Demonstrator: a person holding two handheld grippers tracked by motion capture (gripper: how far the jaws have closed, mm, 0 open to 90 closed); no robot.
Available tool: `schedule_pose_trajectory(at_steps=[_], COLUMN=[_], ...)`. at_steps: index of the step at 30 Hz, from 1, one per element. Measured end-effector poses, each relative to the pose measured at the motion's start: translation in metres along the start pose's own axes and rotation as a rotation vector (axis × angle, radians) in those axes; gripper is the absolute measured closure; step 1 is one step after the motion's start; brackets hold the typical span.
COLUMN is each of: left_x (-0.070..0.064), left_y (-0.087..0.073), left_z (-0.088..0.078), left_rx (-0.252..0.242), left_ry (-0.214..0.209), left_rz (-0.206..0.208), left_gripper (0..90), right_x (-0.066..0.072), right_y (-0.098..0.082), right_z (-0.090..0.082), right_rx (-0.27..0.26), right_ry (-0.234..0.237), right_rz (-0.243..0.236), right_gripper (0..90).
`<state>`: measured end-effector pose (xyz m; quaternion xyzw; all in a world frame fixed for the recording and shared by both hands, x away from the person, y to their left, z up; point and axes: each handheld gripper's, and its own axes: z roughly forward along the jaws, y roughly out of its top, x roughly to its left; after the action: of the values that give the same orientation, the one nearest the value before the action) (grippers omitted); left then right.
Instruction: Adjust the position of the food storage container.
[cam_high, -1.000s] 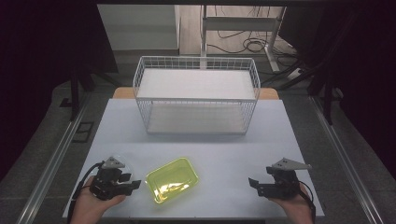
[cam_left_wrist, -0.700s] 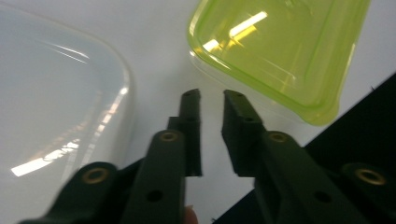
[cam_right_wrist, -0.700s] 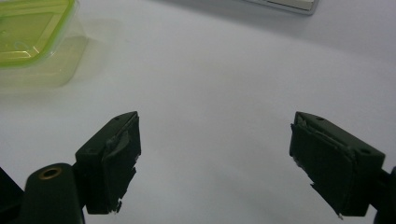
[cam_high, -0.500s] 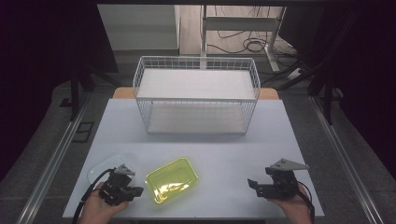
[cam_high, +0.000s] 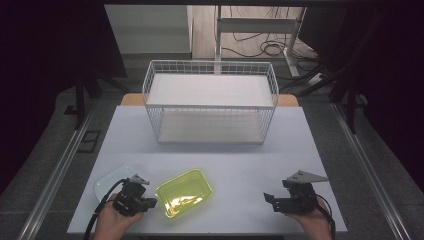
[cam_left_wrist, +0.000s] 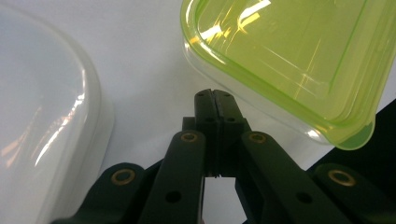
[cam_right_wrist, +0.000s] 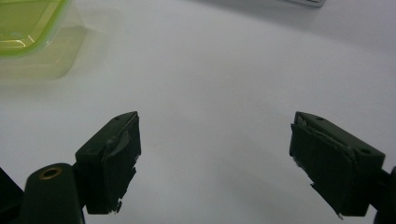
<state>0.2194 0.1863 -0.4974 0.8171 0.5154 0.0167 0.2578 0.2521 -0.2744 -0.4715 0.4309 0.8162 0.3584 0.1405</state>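
Note:
A yellow-green see-through food container (cam_high: 184, 193) lies near the table's front, left of centre. It also appears in the left gripper view (cam_left_wrist: 299, 60) and at the top left of the right gripper view (cam_right_wrist: 32, 32). A white shallow dish (cam_high: 111, 181) lies to its left and shows large in the left gripper view (cam_left_wrist: 46, 135). My left gripper (cam_high: 148, 202) is shut with nothing in it, low between the dish and the container (cam_left_wrist: 215, 100). My right gripper (cam_high: 269, 200) is open over bare table at the front right (cam_right_wrist: 215, 158).
A white wire basket (cam_high: 210, 105) stands at the back middle of the white table (cam_high: 250, 160). Metal rails run along both table sides. Cables and desk legs lie on the floor behind.
My left hand has drawn back toward the front edge, uncovering the white dish to its left. The right gripper has stayed put.

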Motion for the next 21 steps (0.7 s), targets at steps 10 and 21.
schedule_pose_trajectory(at_steps=[10,21], left_x=[-0.006,-0.011], left_y=[0.018,0.044], left_z=[0.014,0.027], left_rx=[0.033,0.035], left_ry=[-0.001,0.000], left_rz=[0.027,0.031], left_gripper=[89.9,89.9], right_x=[0.000,-0.001], right_y=[0.001,0.001], right_z=[0.000,0.000], right_rx=[0.003,0.010], right_ry=[0.000,0.001], right_rz=[-0.003,0.003], right_gripper=[16.6,16.6])
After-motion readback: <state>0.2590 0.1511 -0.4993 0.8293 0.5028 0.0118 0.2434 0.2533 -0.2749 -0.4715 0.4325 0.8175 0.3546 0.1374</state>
